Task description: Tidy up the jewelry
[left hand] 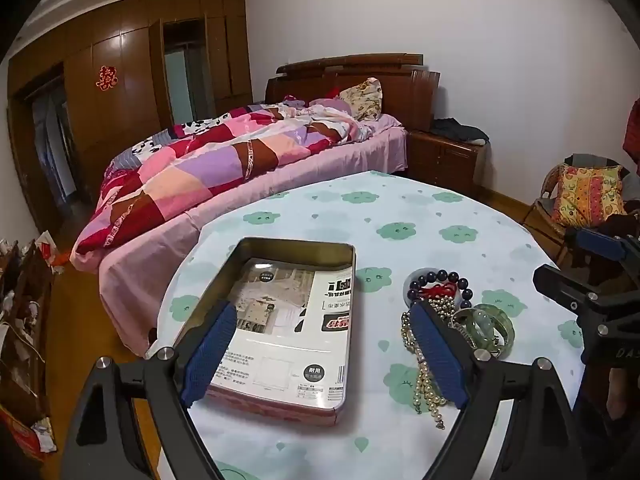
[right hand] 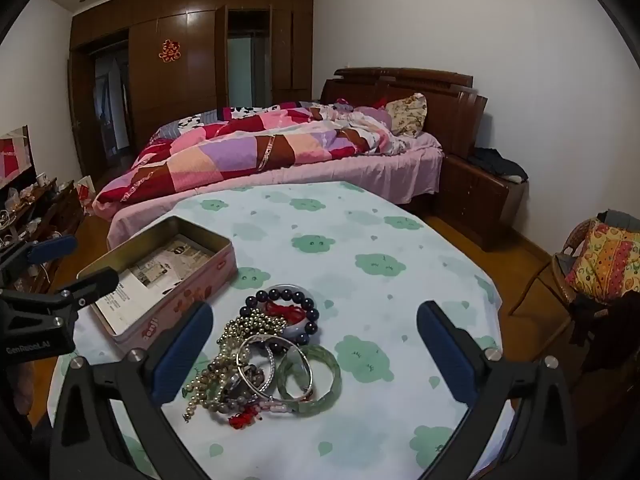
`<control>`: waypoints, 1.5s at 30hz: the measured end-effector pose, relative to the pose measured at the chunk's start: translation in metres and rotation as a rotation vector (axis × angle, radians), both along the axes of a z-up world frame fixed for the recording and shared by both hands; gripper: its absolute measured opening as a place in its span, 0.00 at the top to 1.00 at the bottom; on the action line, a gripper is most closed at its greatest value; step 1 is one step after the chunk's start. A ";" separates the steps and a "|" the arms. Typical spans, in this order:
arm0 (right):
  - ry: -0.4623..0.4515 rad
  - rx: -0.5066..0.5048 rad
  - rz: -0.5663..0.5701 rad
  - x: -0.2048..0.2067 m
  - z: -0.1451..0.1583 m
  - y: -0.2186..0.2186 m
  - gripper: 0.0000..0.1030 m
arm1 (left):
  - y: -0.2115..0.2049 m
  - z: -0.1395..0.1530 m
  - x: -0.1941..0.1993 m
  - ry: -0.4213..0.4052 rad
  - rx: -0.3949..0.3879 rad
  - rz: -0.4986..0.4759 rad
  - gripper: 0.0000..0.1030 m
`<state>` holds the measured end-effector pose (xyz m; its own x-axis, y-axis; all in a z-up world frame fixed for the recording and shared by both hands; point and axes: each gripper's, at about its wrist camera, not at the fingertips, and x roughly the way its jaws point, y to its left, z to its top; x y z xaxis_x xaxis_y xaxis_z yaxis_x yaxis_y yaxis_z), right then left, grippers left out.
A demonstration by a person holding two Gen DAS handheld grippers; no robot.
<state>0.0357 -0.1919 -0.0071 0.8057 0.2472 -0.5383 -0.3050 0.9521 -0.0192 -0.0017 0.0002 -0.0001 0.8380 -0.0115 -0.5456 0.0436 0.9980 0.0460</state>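
Step in hand: picking a first piece off the jewelry pile (right hand: 268, 356), by judgement.
Doing it well: best to single out the green bangle (right hand: 310, 376) at the pile's edge, avoiding the tangled pearl strand (right hand: 224, 344).
Right gripper (right hand: 314, 350): fingers wide, empty, pile between them nearer the left finger.
Left gripper (left hand: 326, 354): fingers wide, empty, over the tin (left hand: 280, 320).
Tin: on the counter (right hand: 360, 240), just beside the pile.

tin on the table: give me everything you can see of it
The tin is a shallow rectangular metal box, lid off, with pink printed outer walls and a dull gold inside. It sits flat on the table, left of the jewelry pile, not touching it. A printed paper sheet lines its bottom. No jewelry inside; neither tool touches it.
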 end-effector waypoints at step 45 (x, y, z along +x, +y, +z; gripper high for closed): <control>0.047 0.013 -0.009 0.007 -0.010 -0.005 0.00 | 0.004 -0.003 0.001 0.047 0.002 0.000 0.14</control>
